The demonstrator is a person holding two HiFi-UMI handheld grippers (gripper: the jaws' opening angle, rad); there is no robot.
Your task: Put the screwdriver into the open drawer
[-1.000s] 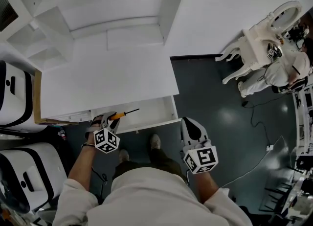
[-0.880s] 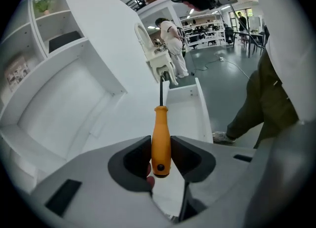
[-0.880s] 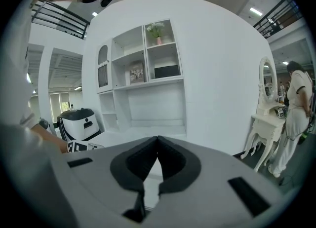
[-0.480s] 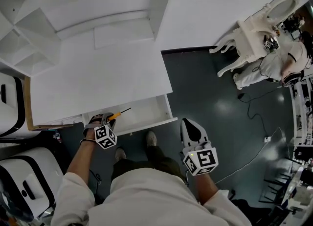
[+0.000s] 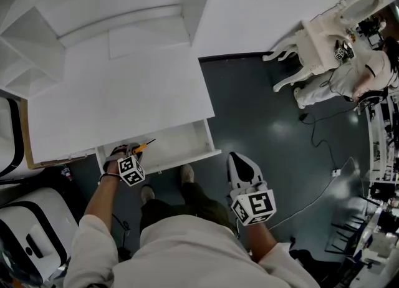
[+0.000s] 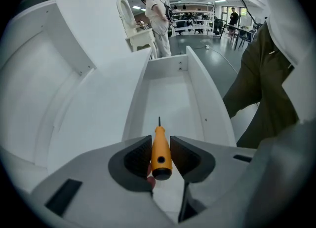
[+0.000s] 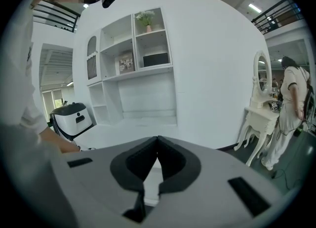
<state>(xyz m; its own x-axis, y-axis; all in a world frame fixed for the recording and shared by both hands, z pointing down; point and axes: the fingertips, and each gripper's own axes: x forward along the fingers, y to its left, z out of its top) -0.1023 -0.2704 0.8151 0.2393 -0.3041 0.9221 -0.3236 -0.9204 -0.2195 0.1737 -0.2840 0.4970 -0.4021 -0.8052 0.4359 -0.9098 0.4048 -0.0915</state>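
Note:
In my left gripper (image 5: 129, 151) is the screwdriver (image 5: 143, 146), orange handle between the pads and thin black shaft pointing along the open drawer (image 5: 187, 154). The left gripper view shows the handle (image 6: 159, 145) touched by both pads of the left gripper (image 6: 161, 157), low over the drawer's white bottom (image 6: 168, 94). These jaws have just been closing a little, with the handle between them. My right gripper (image 5: 239, 159) hangs over the dark floor, right of the drawer. In its own view the right gripper (image 7: 158, 140) is shut, pads meeting, nothing between them.
The drawer sticks out from a white desk (image 5: 118, 100) with shelves behind. My shoes (image 5: 186, 173) stand just under the drawer front. A white dressing table (image 5: 315, 47) and a person in white (image 5: 365, 72) are at the far right. A cable (image 5: 312, 149) runs across the floor.
My left gripper has sunk toward the drawer's left end with the screwdriver still in it. The right gripper has dropped slightly and stays shut.

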